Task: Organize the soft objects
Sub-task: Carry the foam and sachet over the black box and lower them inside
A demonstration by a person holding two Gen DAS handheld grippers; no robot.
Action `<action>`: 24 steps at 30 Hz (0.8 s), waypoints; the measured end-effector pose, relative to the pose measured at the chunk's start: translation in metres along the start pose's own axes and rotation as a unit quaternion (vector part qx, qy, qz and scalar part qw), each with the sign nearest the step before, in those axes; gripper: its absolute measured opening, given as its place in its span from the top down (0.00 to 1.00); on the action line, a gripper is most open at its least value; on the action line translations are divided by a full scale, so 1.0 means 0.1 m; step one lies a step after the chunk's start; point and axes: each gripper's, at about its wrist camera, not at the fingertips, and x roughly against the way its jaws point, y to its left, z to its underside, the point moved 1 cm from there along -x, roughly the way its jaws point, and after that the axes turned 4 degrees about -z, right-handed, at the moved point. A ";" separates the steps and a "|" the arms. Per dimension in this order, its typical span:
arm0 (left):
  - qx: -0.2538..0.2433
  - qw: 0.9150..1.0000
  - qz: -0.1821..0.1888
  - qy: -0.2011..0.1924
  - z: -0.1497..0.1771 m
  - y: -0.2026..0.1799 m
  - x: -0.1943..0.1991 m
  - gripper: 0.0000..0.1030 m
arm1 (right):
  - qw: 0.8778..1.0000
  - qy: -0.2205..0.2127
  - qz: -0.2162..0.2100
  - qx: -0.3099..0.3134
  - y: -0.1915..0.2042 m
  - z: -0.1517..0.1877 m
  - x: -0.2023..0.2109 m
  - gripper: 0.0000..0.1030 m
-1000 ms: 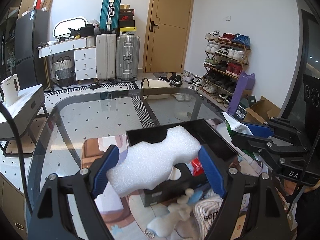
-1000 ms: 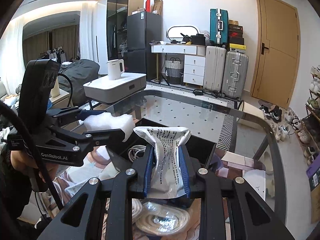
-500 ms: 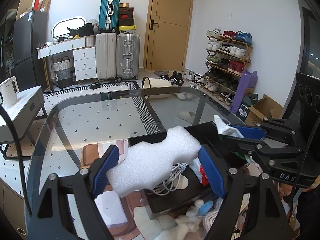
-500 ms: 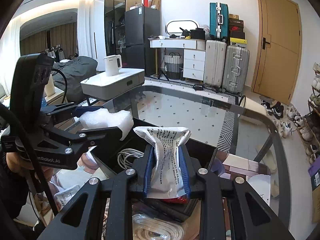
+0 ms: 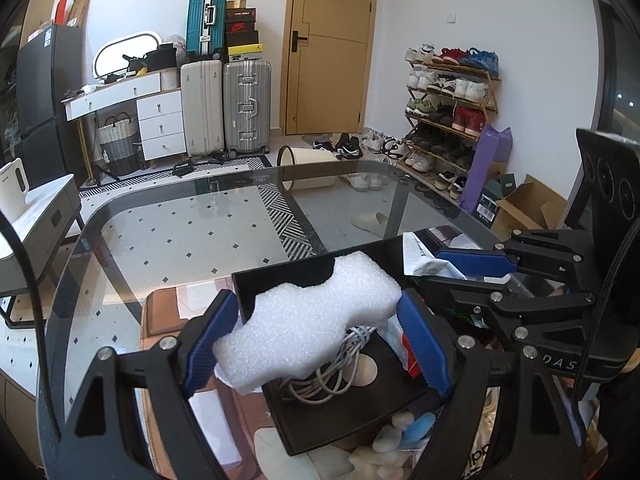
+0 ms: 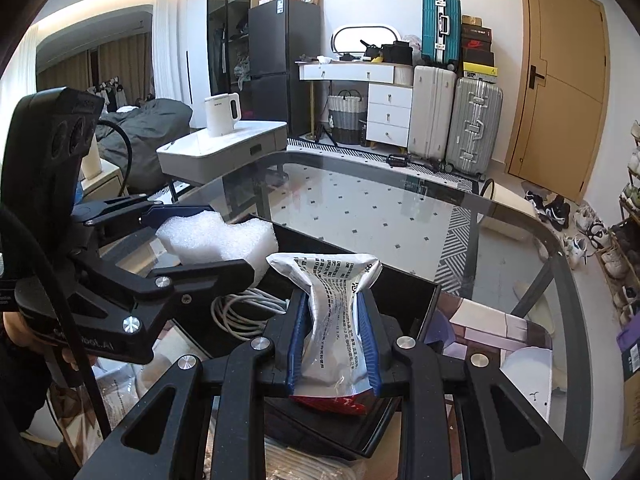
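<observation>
- Between left tool (image 5: 320,334) pads: white foam block (image 5: 308,324), clamped end to end, held over black tray (image 5: 348,412).
- Right tool (image 6: 333,336) clenched on silver printed pouch (image 6: 330,300), also above the tray.
- Tray holds coiled white cable (image 5: 332,372) under the foam.
- Tray sits on glass tabletop (image 5: 192,236), near edge; loose soft items and packets lie beside it.

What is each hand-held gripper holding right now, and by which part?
The left hand-held gripper clamps the white foam block by its two ends. The right hand-held gripper pinches the silver packet across its middle.
</observation>
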 end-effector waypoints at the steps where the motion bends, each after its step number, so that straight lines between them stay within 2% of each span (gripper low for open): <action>1: -0.001 1.000 0.000 0.002 0.01 0.00 -0.02 0.21 | 1.000 0.000 -0.002 0.000 -0.01 0.01 -0.01 0.76; 14: -0.019 1.000 -0.004 0.001 0.01 -0.11 -0.10 0.21 | 1.000 0.020 0.012 0.016 -0.02 0.07 -0.14 0.75; 16: -0.024 1.000 -0.006 0.001 0.02 -0.13 -0.11 0.21 | 0.999 0.023 0.013 0.023 -0.01 0.08 -0.15 0.72; 18: -0.023 1.000 0.000 0.001 0.01 -0.11 -0.11 0.21 | 0.999 0.018 0.020 0.025 -0.02 0.08 -0.12 0.59; 22: -0.004 1.000 0.013 0.002 -0.01 -0.06 -0.08 0.20 | 1.000 0.008 0.018 0.020 -0.06 0.07 -0.03 0.49; 24: -0.002 1.000 0.013 0.001 -0.02 -0.06 -0.05 0.17 | 0.999 0.001 0.032 0.021 -0.06 0.07 0.05 0.39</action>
